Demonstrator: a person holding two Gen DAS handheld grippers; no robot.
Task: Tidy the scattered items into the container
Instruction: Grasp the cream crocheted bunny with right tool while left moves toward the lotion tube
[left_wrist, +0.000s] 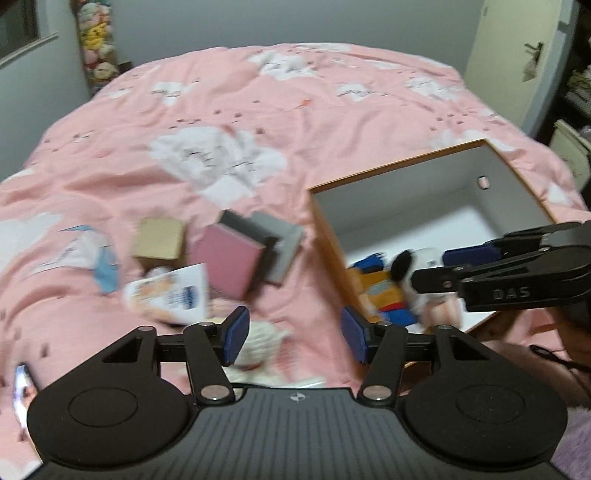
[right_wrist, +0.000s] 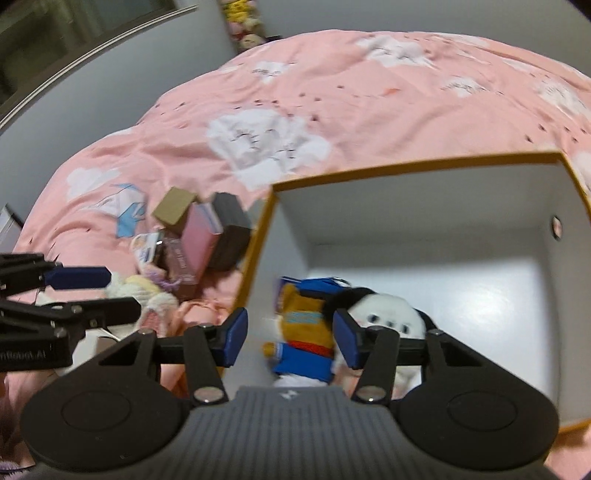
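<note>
Left wrist view looks down on the left gripper (left_wrist: 295, 334), its jaws apart with nothing between them, above a pink bedspread (left_wrist: 258, 110). Just under the left blue pad lies a cream knitted toy (left_wrist: 262, 339), and beyond it a white pouch (left_wrist: 173, 295), a pink book (left_wrist: 231, 258), a grey box (left_wrist: 280, 240) and a small brown box (left_wrist: 160, 242) crowd together, touching or overlapping. To their right stands the open box (left_wrist: 399, 162) with orange outside and white walls. The right wrist view shows the right gripper (right_wrist: 290, 338) over the near end of that box, jaws apart and empty. Below them on the box floor lie a blue and orange toy (right_wrist: 303, 332) and, touching it, a white plush with black ears (right_wrist: 384, 310). The far half of the box floor is bare.
</note>
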